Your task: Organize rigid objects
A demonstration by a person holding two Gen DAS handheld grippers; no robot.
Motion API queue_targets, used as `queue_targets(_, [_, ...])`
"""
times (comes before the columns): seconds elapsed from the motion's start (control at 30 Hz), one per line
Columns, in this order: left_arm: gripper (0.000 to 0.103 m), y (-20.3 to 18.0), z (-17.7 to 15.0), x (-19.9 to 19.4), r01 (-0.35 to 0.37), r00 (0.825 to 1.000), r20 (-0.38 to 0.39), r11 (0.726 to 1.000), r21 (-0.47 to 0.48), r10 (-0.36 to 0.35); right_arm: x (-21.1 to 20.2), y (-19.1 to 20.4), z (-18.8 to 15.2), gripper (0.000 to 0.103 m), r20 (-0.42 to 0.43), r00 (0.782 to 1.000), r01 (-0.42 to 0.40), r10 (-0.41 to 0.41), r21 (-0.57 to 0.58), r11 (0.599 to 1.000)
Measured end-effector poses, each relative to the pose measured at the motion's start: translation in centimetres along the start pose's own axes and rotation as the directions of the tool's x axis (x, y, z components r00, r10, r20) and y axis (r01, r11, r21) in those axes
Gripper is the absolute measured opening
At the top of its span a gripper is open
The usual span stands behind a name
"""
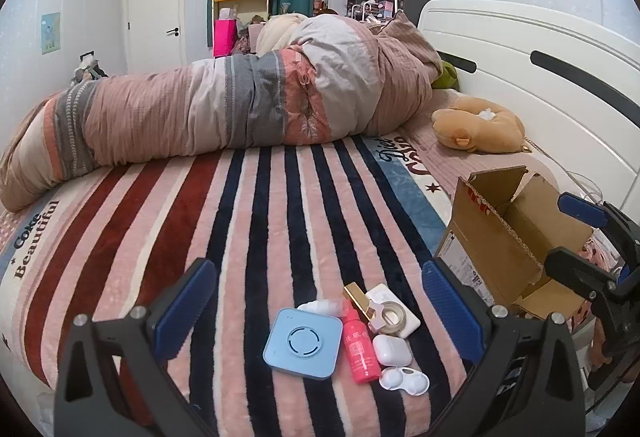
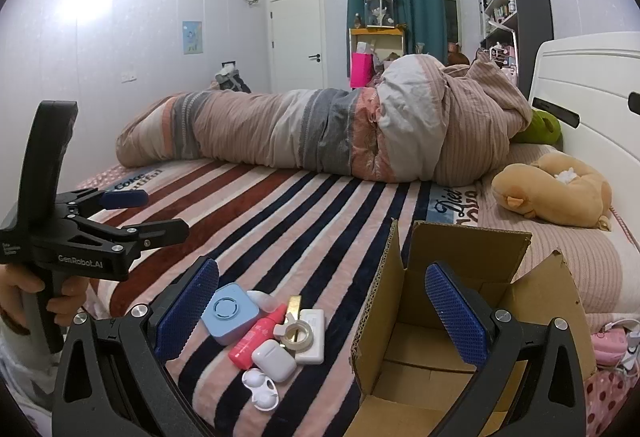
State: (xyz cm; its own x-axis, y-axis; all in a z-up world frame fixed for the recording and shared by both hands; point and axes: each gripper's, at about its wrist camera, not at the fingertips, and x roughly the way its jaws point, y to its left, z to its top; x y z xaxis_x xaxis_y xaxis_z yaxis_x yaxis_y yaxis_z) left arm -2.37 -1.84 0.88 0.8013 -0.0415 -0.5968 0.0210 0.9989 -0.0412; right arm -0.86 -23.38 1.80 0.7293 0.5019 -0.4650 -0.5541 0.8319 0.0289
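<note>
A cluster of small items lies on the striped bed blanket: a light blue square device [image 1: 303,343] [image 2: 229,314], a pink bottle [image 1: 361,349] [image 2: 256,337], a white earbud case [image 1: 392,350] [image 2: 275,355], a tape roll [image 1: 390,314] [image 2: 298,333], a white contact-lens case [image 1: 404,381] [image 2: 261,389] and a white power bank [image 2: 314,337]. An open cardboard box [image 1: 504,237] [image 2: 460,317] stands to their right. My left gripper [image 1: 316,309] is open just above the cluster, empty. My right gripper [image 2: 320,309] is open and empty, between the cluster and the box.
A rolled striped duvet [image 1: 240,105] lies across the far side of the bed. A tan plush toy [image 1: 476,125] [image 2: 556,189] lies near the white headboard [image 1: 540,49]. Shelves, a door and a teal curtain stand beyond.
</note>
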Motion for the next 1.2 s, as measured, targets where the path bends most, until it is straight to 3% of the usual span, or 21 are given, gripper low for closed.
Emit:
queue_targets(0.77, [0.103, 0.2, 0.0, 0.1, 0.008, 1.000, -0.004, 1.000, -0.003, -0.008, 0.1, 0.5, -0.2, 0.103, -0.004, 1.000, -0.015, 0.015, 0.002, 1.000])
queue_targets(1.03, [0.103, 2.5, -0.7, 0.1, 0.025, 1.000, 0.009, 0.999, -0.030, -0.025, 0.7, 2.7, 0.5, 0.103, -0.003, 1.000, -0.022, 0.021, -0.067, 0.997])
queue_targets(1.2, [0.103, 6.0, -1.9, 0.8, 0.009, 1.000, 0.002, 0.997, -0.072, -0.009, 4.4, 5.9, 1.5, 0.103, -0.098, 0.988, -0.128, 0.115, -0.128, 0.983])
